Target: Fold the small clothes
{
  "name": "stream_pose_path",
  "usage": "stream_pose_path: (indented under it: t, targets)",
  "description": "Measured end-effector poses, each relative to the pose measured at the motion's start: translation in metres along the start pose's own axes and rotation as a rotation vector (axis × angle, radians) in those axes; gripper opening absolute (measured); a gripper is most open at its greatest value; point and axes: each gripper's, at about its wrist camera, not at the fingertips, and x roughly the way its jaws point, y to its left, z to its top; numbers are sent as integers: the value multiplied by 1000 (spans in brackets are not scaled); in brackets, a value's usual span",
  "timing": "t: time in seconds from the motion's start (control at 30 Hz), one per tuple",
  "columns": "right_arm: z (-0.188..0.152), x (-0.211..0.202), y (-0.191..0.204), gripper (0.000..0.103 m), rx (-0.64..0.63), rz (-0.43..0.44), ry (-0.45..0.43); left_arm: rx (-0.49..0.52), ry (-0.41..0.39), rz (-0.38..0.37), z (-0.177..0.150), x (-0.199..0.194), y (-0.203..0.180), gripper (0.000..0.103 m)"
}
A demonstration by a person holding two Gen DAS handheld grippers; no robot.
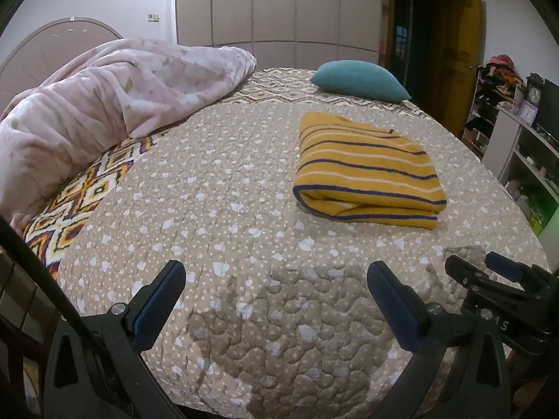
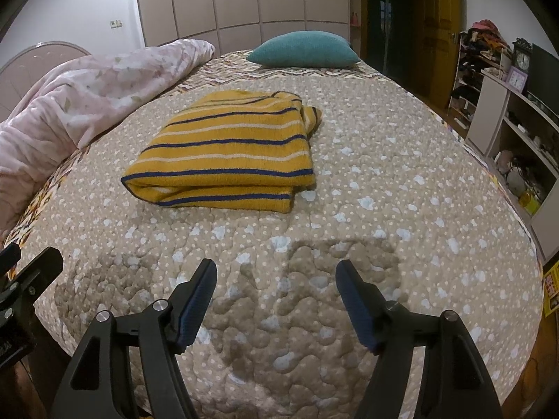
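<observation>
Already the striped yellow garment (image 2: 223, 160) lies folded into a thick rectangular bundle on the bed (image 2: 384, 181), toward the middle of the quilted spread and well short of its far edge, with a rounded fold facing the near edge and a looser bunch of fabric at its far right corner. Its long axis seems to run roughly across the bed, left to right, parallel to the near edge. From the right gripper (image 2: 276, 276) the bundle sits ahead and to the left; from the left gripper (image 1: 276, 276) the same bundle (image 1: 367, 171) sits ahead and to the right, so it lies between the two lines of sight, well apart from both. Neither gripper looks clearly nearer. Both pairs of jaws stand apart with only bare quilt showing between them, and nothing is held. Both grippers hang over the near edge of the bed, side by side, and the right gripper's fingers show at the right margin of the left wrist view. Judging from the tidy stack, the folding of this piece appears finished or nearly so, and any further move would call for reaching forward and inward toward the bundle's near fold. Beyond the garment, a teal pillow (image 2: 304, 50) rests near the far edge, a pink floral duvet (image 1: 115, 104) is heaped along the left side, and shelves (image 2: 517, 132) stand off the right edge.
</observation>
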Motion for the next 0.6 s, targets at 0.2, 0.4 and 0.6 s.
stream_pose_path:
  t: [0.2,0.4,0.6]
  targets:
    - [-2,2,1,76,-2,-1,9,-1,16,3,-1,3,0,103]
    - [-3,5,2,77,-9,-16,21,1,19,5,-2,4,1,103]
    - [-4,14,4,77,-36,-93,62,3,-2,29,-4,4,5,103]
